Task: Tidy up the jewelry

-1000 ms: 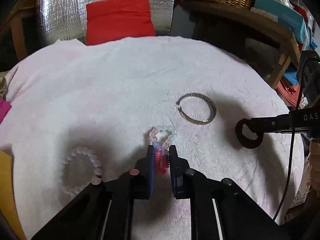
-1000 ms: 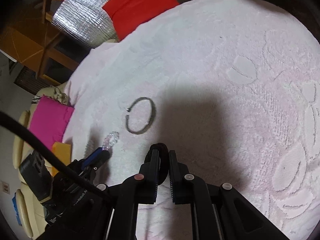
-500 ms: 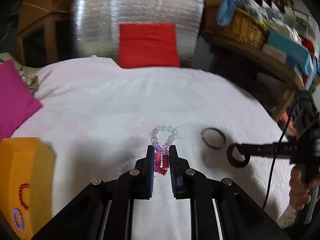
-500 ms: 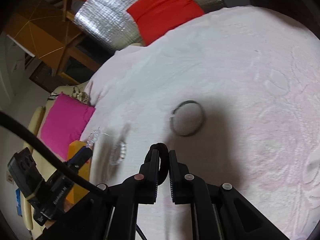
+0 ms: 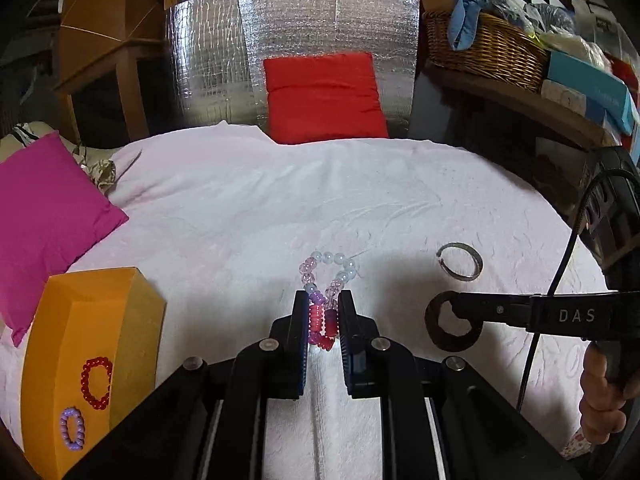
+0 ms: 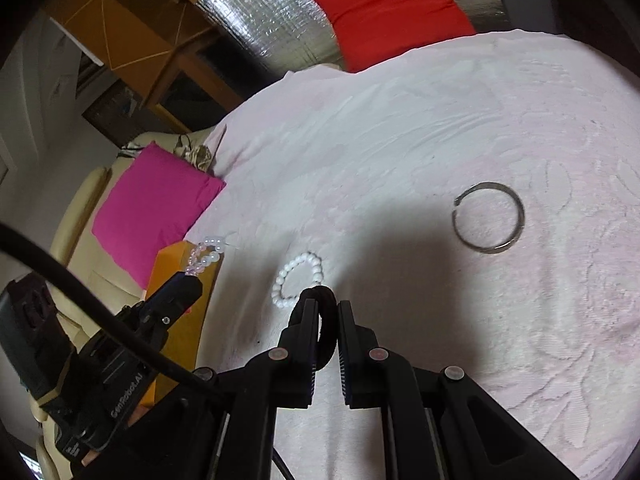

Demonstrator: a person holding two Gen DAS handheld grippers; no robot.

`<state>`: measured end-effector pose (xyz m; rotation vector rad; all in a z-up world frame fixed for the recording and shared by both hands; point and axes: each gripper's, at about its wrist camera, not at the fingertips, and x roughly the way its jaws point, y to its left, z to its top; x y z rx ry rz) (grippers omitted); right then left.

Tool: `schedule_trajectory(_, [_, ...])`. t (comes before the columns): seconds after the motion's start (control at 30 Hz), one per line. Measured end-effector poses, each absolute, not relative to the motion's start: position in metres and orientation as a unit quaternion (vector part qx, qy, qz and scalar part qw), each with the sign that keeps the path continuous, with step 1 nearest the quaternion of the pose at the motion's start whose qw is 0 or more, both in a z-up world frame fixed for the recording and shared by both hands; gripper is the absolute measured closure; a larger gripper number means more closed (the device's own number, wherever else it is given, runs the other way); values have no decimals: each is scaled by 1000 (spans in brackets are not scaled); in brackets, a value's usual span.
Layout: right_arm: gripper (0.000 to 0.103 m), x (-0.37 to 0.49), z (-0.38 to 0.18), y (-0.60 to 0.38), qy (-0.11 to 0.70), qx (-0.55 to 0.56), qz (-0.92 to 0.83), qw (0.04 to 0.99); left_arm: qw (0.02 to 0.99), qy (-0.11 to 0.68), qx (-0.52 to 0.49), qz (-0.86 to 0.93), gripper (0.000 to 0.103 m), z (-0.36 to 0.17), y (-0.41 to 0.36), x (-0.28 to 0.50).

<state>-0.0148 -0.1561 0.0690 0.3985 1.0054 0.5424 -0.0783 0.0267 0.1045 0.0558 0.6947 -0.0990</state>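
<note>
Both grippers have lifted up and swung toward the orange box (image 5: 92,344) at the bed's (image 5: 320,200) left edge. The left gripper (image 5: 323,312) pinches the bead bracelet (image 5: 326,280). The right gripper (image 6: 329,312) pinches a dark ring (image 6: 324,336). The middle lies open.

A: We record the light: bright, from above, falling on the pale pink cover (image 5: 320,200), which is close to washed out at its middle.

B: We record the shadows: a broad dark one on the cover under the right hand-held gripper (image 6: 329,308) in the right wrist view; a softer one below the left hand-held gripper (image 5: 324,312) in the left wrist view.

A: Glare: the silver foil panel (image 5: 296,52) shines in patches.

B: Distortion: both views are fisheye, straight edges bow outward, corners go black.

A: Sharpness: we find the centre crisp; the wicker basket (image 5: 484,52) and the room's margins are soft and dim.
</note>
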Motion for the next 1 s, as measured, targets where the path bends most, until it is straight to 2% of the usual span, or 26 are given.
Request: schedule_trajectory(1.0, [93, -31, 83, -132, 469, 156, 269, 827, 933, 357, 41, 11, 88, 100, 30, -83])
